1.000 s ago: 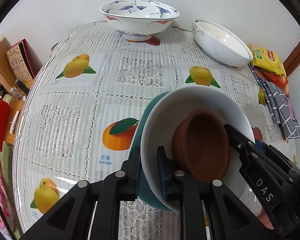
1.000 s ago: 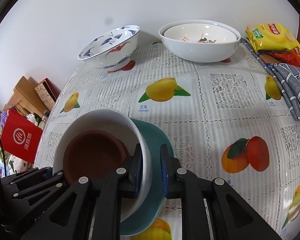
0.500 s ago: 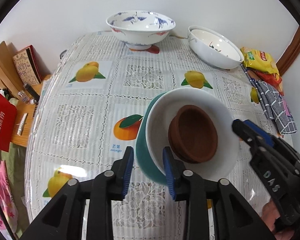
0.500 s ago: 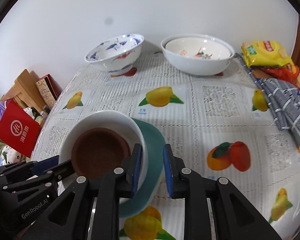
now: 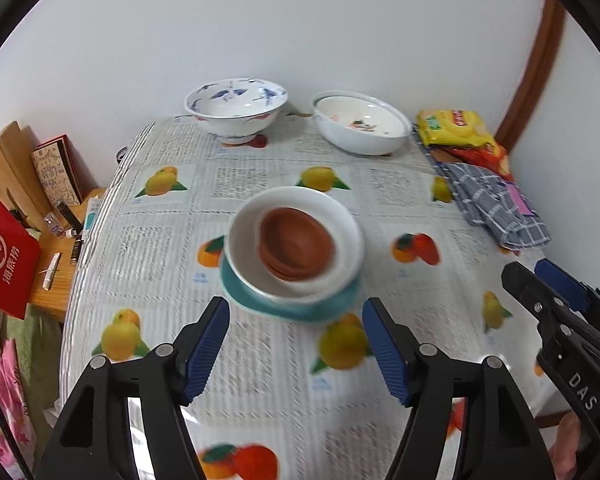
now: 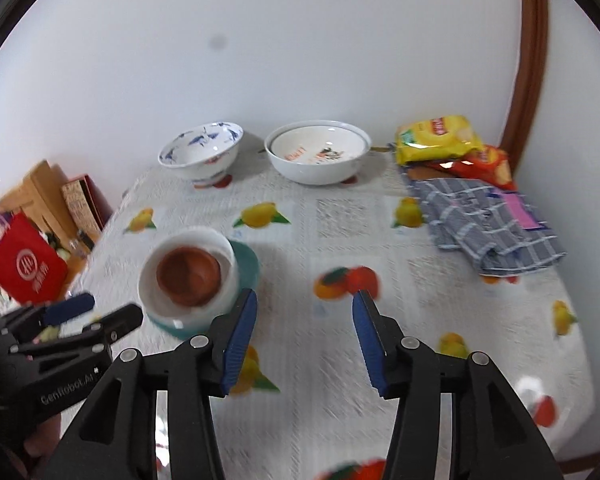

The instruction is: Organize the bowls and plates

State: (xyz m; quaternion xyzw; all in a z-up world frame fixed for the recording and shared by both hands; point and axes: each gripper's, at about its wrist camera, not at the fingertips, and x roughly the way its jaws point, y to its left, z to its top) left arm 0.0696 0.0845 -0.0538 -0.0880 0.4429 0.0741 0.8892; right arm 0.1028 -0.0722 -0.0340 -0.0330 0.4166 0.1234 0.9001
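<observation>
A stack rests on the fruit-print tablecloth: a teal plate [image 5: 300, 307] under a white bowl [image 5: 244, 252] that holds brown dishes [image 5: 296, 242]. The same white bowl [image 6: 154, 300] and brown dishes [image 6: 188, 272] lie at the left of the right wrist view. My left gripper [image 5: 296, 344] hovers above and in front of the stack, its jaws opening with nothing between them. My right gripper [image 6: 305, 336] hangs to the stack's right, jaws also opening and empty. At the back stand a blue-patterned bowl [image 5: 236, 110] and nested white bowls [image 5: 360, 124].
Yellow and red snack bags [image 5: 456, 130] and a folded checked cloth [image 5: 492, 204] lie at the table's right side. Beside the left edge a low wooden stand carries a red bag [image 5: 4, 256], books and small items. A white wall runs behind the table.
Both grippers let go of the stack's rim, opened, and pulled back and upward. The stack now rests on the table, farther from both cameras.
</observation>
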